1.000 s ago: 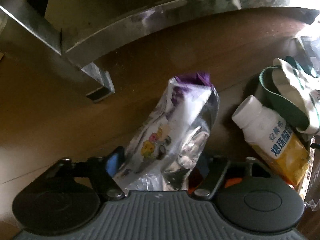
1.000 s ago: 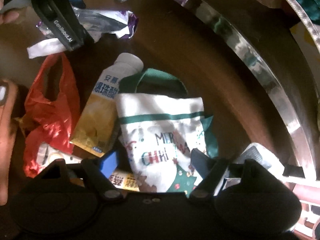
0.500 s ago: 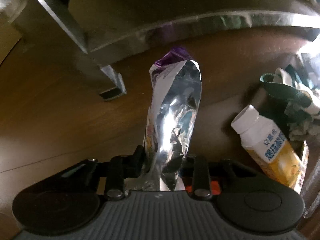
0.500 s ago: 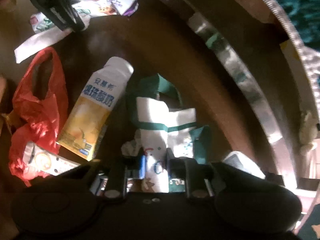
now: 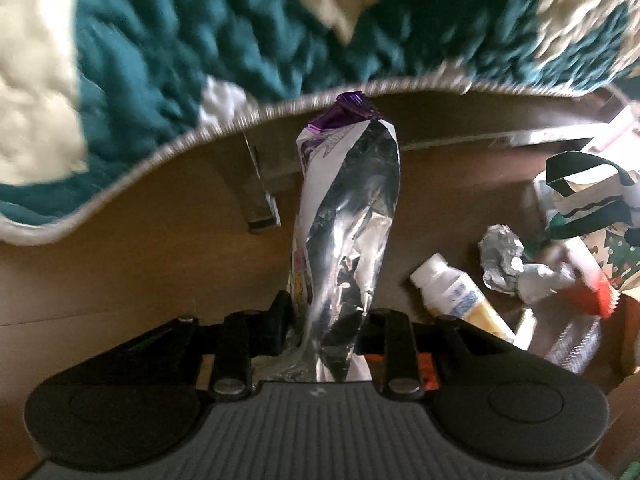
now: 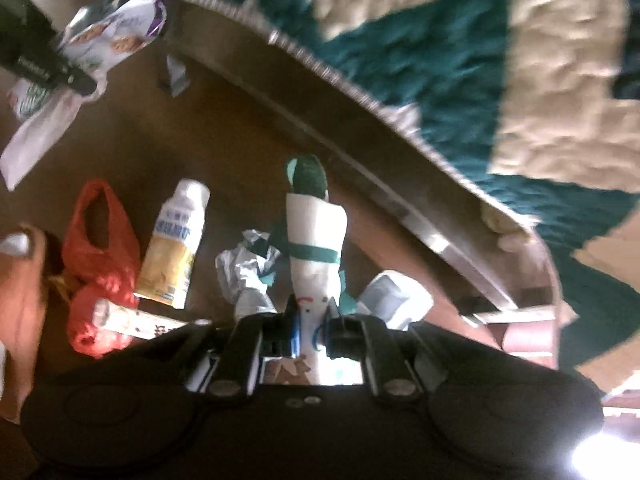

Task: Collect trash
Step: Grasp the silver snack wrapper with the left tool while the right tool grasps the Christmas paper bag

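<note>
A silver foil snack wrapper (image 5: 348, 208) with a purple end hangs upright above the brown floor, pinched at its lower end by my left gripper (image 5: 326, 320), whose jaws are still closing on it. In the right wrist view the same wrapper (image 6: 116, 28) and left gripper (image 6: 82, 82) are at the top left. My right gripper (image 6: 312, 320) is closing on a white paper gift bag with green trim (image 6: 316, 232), lifted off the floor and squeezed into a narrow roll. A yellow and white drink bottle (image 6: 176, 248) lies on the floor left of the bag.
On the floor lie a red plastic bag (image 6: 100, 248), crumpled foil (image 6: 244, 268), a white packet (image 6: 396, 296) and a long snack wrapper (image 6: 132, 320). A teal and cream rug (image 5: 160, 40) borders the far side, with a metal furniture leg (image 5: 260, 200) near its edge. A hand (image 6: 20, 280) is at the left.
Both grippers closed on their items, the wrapper and the gift bag, and lifted them off the floor. The floor litter now looks smaller and the rug has come into view.
</note>
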A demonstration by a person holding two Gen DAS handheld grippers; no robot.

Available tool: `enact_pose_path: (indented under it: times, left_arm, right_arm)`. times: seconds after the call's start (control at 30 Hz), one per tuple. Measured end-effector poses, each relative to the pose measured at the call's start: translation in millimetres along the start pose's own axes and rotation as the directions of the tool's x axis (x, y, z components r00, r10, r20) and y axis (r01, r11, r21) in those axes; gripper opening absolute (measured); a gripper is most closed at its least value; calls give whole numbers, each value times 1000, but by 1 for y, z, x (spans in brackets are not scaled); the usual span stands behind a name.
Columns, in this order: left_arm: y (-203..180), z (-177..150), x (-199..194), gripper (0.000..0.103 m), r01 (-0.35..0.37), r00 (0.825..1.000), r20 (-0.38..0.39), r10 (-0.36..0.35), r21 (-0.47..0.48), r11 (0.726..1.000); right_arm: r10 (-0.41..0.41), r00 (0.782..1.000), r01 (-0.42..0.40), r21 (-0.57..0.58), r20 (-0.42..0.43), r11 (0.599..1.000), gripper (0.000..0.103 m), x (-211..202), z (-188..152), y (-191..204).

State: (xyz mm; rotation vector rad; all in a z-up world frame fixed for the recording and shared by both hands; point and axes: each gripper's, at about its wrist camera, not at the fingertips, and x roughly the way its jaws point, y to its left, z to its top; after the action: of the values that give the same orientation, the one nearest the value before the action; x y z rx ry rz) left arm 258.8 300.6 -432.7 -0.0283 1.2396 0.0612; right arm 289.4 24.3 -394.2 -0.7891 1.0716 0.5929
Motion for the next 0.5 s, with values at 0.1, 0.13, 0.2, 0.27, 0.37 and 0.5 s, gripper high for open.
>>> enact_pose_path:
  times: [0.1, 0.13, 0.2, 0.27, 0.37, 0.5]
  left_arm:
    - [0, -1, -20, 28, 23, 1000, 13, -23, -11, 1000]
    - [1, 0, -26, 28, 28, 999, 18, -28, -19, 999]
    - [0, 4, -37, 28, 33, 999, 26, -32, -34, 999]
    - [6, 4, -45, 28, 22, 999, 36, -21, -34, 999]
    - [-4, 8, -38, 28, 1, 1000, 19, -1, 2, 1000]
    - [-16, 7, 5, 28, 1, 998, -63, -1, 4, 1000]
  right_arm:
    - [4, 999, -5, 29, 33, 1000, 9, -24, -5, -11]
    - [9, 999, -11, 41, 41, 999, 9, -30, -7, -12]
    - [13, 998, -17, 60, 56, 998, 9, -45, -12, -18]
    - [12, 998, -16, 68, 61, 998, 9, -53, -17, -18]
    - [11, 999, -14, 84, 42, 996, 9, -53, -24, -15]
    - [33, 999, -33, 83, 1, 996, 9, -42, -29, -6]
